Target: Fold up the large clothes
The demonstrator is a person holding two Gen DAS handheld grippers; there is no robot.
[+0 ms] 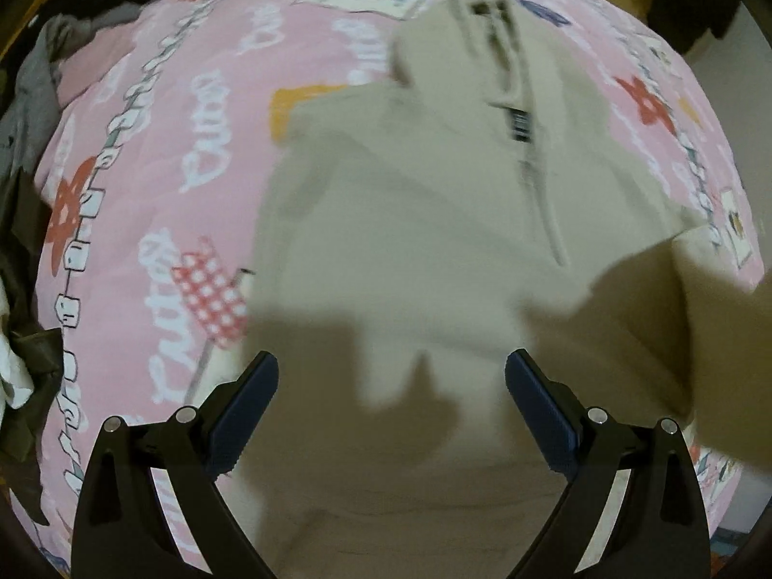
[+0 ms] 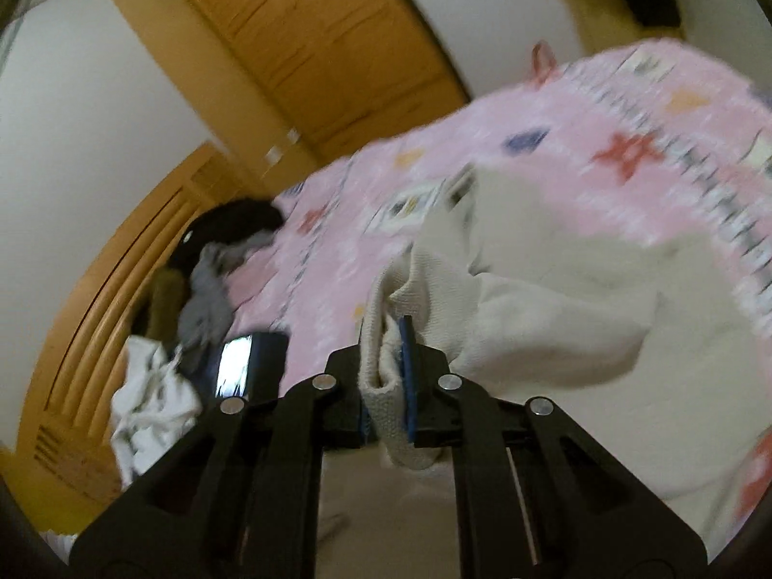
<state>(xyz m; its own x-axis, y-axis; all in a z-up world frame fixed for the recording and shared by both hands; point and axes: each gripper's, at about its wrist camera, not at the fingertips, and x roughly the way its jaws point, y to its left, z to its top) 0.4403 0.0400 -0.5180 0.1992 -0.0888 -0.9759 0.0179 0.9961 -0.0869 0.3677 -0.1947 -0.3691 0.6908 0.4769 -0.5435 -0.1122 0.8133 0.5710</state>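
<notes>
A large cream sweatshirt [image 1: 410, 222] with a collar and a short zip lies spread on a pink patterned bedspread [image 1: 159, 144]. My left gripper [image 1: 392, 376] is open and empty, hovering above the sweatshirt's lower half. A raised cream fold [image 1: 723, 362] hangs at the right edge of the left wrist view. In the right wrist view my right gripper [image 2: 386, 366] is shut on a ribbed edge of the sweatshirt [image 2: 555, 299] and holds it lifted above the bedspread [image 2: 627, 111].
A pile of dark, grey and white clothes [image 1: 34, 193] lies along the bed's left side and also shows in the right wrist view [image 2: 202, 289]. A phone [image 2: 246, 362] lies beside it. A wooden headboard [image 2: 96, 313] and wooden door [image 2: 328, 48] stand beyond.
</notes>
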